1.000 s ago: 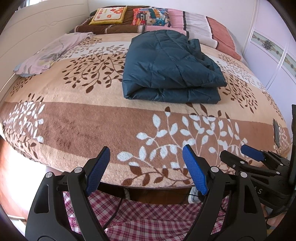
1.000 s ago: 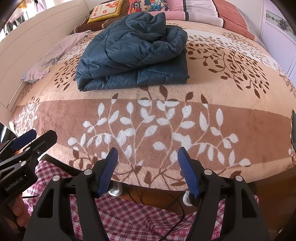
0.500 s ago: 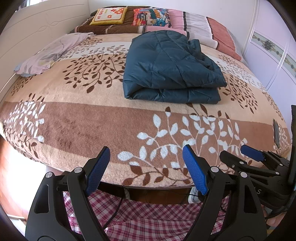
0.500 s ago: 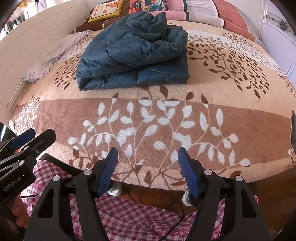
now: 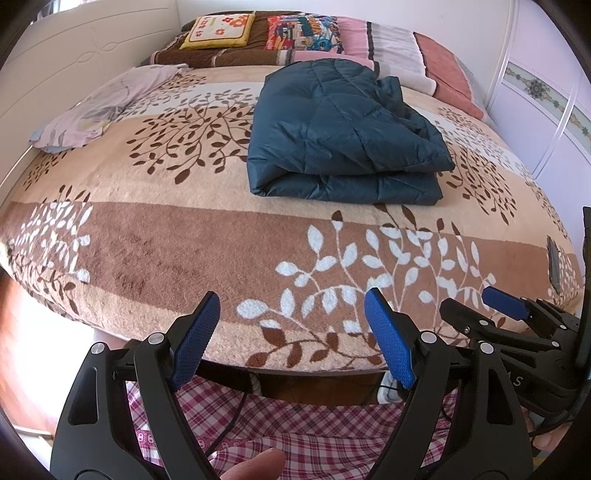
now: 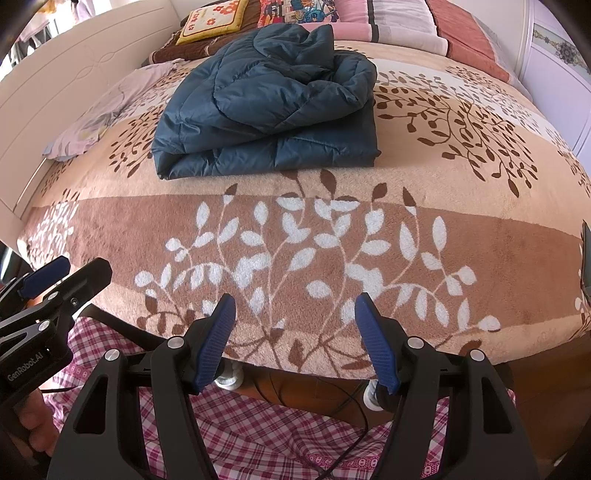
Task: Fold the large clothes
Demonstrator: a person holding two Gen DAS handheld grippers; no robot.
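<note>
A dark teal quilted jacket (image 5: 340, 136) lies folded in a thick bundle on the bed's leaf-patterned blanket (image 5: 166, 243); it also shows in the right wrist view (image 6: 269, 99). My left gripper (image 5: 291, 314) is open and empty, held back off the near edge of the bed. My right gripper (image 6: 295, 314) is open and empty too, beside it at the same edge. Each gripper shows in the other's view, the right gripper (image 5: 476, 306) at the right, the left gripper (image 6: 70, 271) at the left. Both are well short of the jacket.
A pale lilac garment (image 5: 103, 107) lies at the bed's far left by the white headboard panel (image 5: 74, 62). Pillows (image 5: 303, 33) and striped bedding are at the far end. A dark phone (image 5: 553, 262) lies at the bed's right edge. White wardrobe doors (image 5: 546, 110) stand on the right.
Almost nothing differs. Both grippers stay open at the bed's near edge, with only a slight drift of view; the jacket has not moved.
</note>
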